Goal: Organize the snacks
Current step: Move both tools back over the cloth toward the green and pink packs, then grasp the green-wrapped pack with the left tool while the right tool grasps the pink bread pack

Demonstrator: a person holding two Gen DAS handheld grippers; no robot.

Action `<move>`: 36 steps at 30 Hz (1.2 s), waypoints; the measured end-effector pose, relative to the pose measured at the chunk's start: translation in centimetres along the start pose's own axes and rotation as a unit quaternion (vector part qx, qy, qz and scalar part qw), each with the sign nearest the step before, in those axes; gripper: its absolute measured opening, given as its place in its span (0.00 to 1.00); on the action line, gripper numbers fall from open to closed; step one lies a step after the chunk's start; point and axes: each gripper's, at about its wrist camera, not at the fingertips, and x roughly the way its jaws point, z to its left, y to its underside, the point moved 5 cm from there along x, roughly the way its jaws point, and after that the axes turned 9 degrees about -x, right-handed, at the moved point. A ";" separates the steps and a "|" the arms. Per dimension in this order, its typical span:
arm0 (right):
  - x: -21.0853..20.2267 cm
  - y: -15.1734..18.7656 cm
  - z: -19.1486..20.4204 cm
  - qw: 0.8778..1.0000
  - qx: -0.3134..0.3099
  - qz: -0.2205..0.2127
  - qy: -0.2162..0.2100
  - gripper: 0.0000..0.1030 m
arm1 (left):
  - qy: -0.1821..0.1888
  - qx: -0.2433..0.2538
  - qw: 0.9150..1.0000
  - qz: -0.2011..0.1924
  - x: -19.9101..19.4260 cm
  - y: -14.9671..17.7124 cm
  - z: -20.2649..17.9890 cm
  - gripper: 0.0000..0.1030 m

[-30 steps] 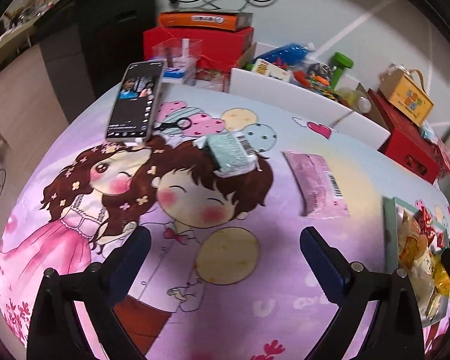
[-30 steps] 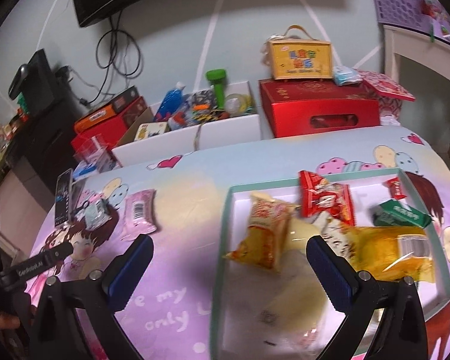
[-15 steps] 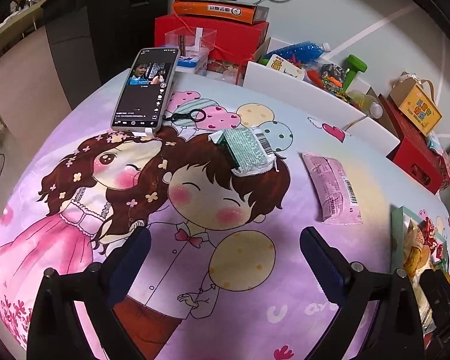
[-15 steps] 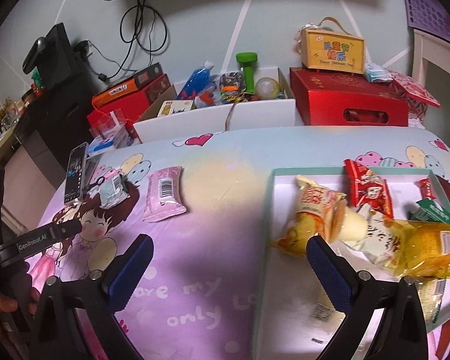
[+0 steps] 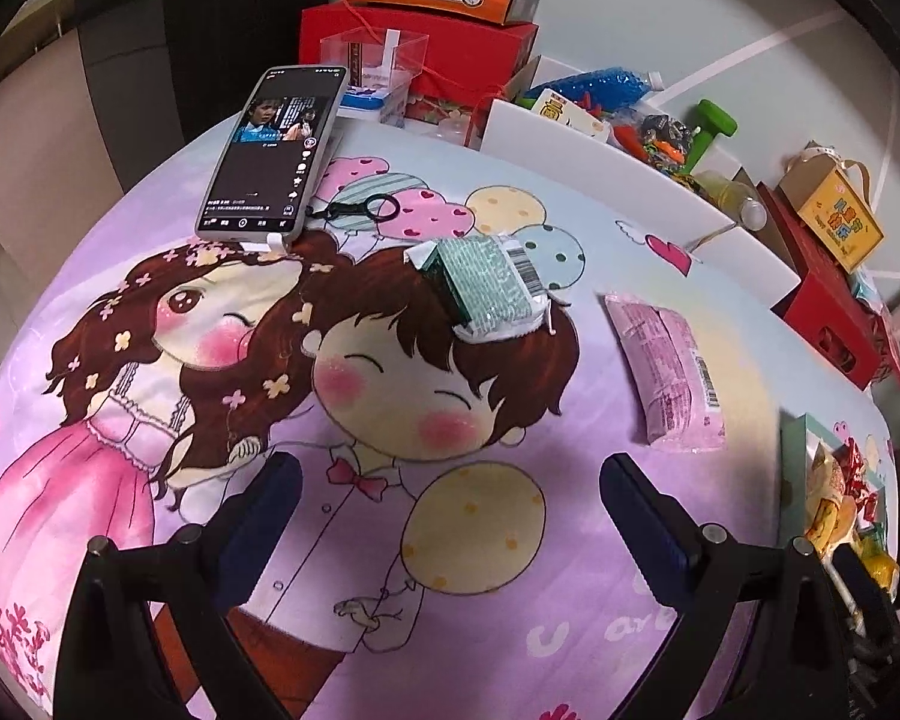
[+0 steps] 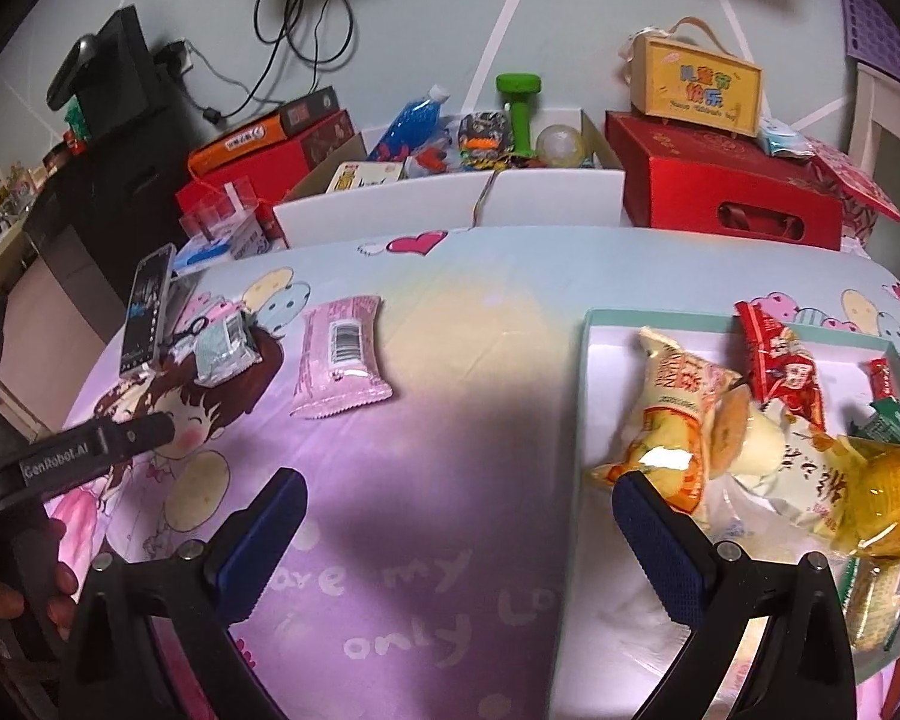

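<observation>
Right wrist view: a cartoon-printed purple tablecloth (image 6: 426, 570) carries a shallow white tray with a green rim (image 6: 594, 396) filled with snack packets, then a flat pink snack packet (image 6: 341, 373) well left, then a green-and-silver snack packet (image 5: 491, 287) beside a black smartphone (image 5: 273, 155). Left gripper (image 5: 450, 516) and right gripper (image 6: 459, 531) both gape, empty.

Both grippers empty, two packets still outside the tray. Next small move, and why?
Probably ease the left gripper forward toward the pink packet. Its jaws stand open and empty, and that packet lies flat on the cloth, nearer the tray than the green packet. The right gripper hovers open by the tray's edge.
</observation>
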 end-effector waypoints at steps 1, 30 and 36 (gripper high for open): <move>0.3 0.0 0.2 1.000 -0.002 0.003 -0.004 1.00 | 0.002 0.000 1.000 -0.002 0.0 -0.2 0.0 0.97; 10.9 -8.4 4.7 0.995 -0.030 0.068 -0.067 0.94 | 0.048 -0.004 0.995 0.088 7.2 -8.0 -2.8 0.95; 12.6 -8.3 6.1 0.992 -0.051 0.091 -0.066 0.94 | 0.044 0.008 0.994 0.104 8.7 -8.0 -3.7 0.91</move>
